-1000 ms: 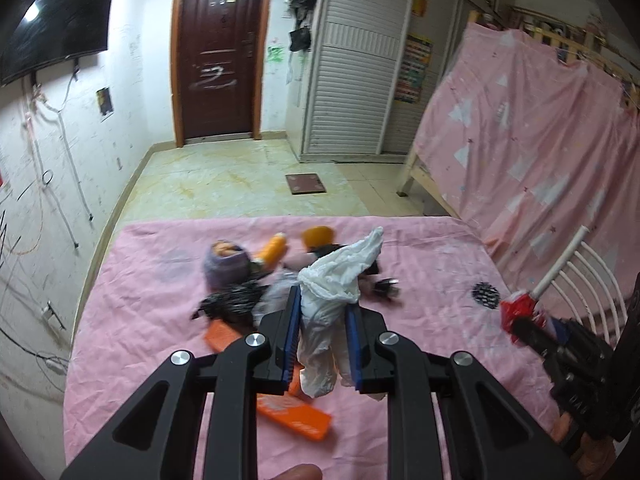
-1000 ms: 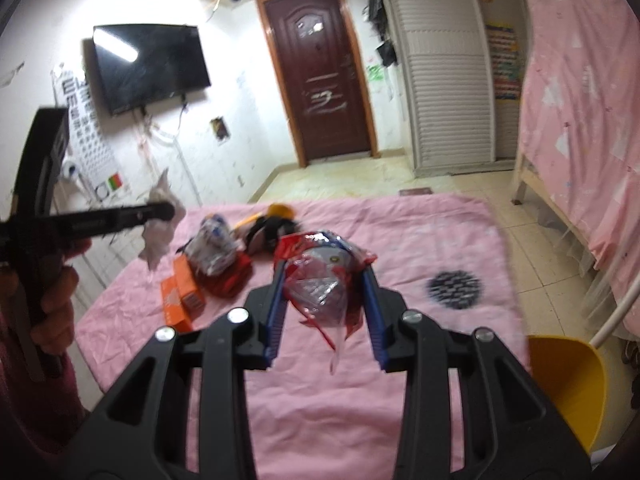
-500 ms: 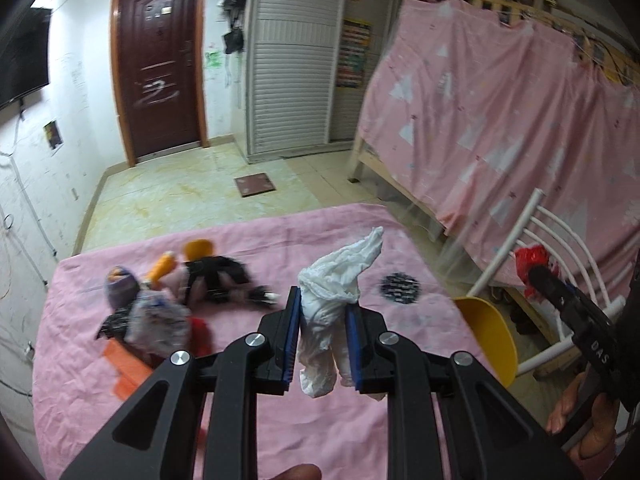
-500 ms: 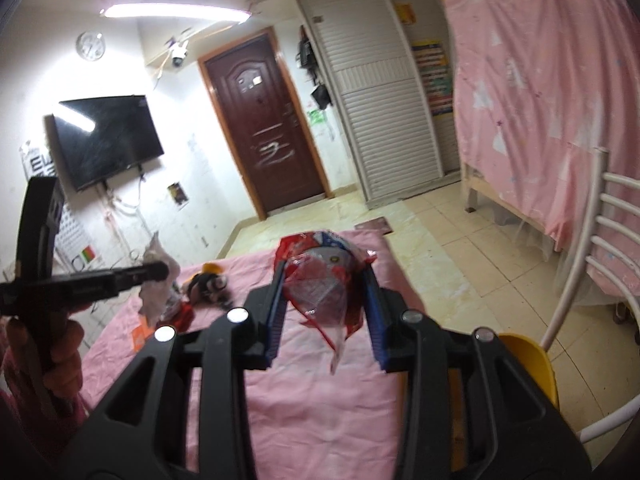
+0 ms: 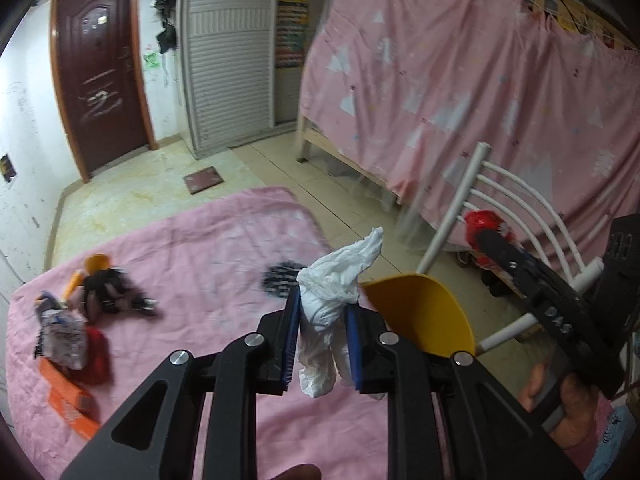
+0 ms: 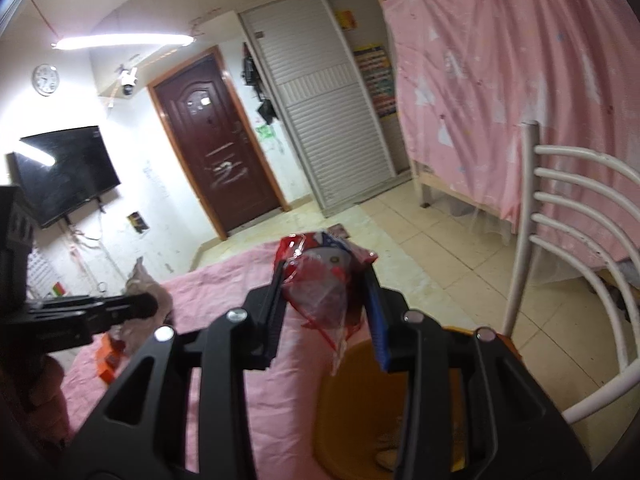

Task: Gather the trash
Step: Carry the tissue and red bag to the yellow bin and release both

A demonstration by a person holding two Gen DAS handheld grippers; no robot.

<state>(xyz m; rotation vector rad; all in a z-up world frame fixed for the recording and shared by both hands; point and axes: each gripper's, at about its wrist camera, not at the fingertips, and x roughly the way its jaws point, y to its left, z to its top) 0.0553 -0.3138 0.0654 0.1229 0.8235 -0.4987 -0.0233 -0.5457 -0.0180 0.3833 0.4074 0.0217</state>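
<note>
My left gripper point(image 5: 323, 312) is shut on a crumpled white tissue point(image 5: 334, 280) and holds it over the right part of the pink table, next to the yellow bin point(image 5: 424, 316). My right gripper point(image 6: 326, 280) is shut on a red and clear plastic wrapper point(image 6: 324, 288) and holds it above the yellow bin point(image 6: 352, 412), which has some pale trash at its bottom. The right gripper also shows in the left wrist view point(image 5: 486, 236) with the red wrapper at its tip. Several pieces of trash point(image 5: 76, 328) lie at the table's left.
A pink cloth point(image 5: 200, 264) covers the table. A white metal chair point(image 6: 568, 248) stands right of the bin. A pink curtained bunk bed point(image 5: 460, 92) is behind it. An orange box point(image 5: 68, 400) lies near the table's left front edge. A black patch point(image 5: 280, 282) marks the cloth.
Both grippers have swung right, from over the trash pile toward the yellow bin. The right gripper with the wrapper now hangs over the bin's opening. Both grips are unchanged.
</note>
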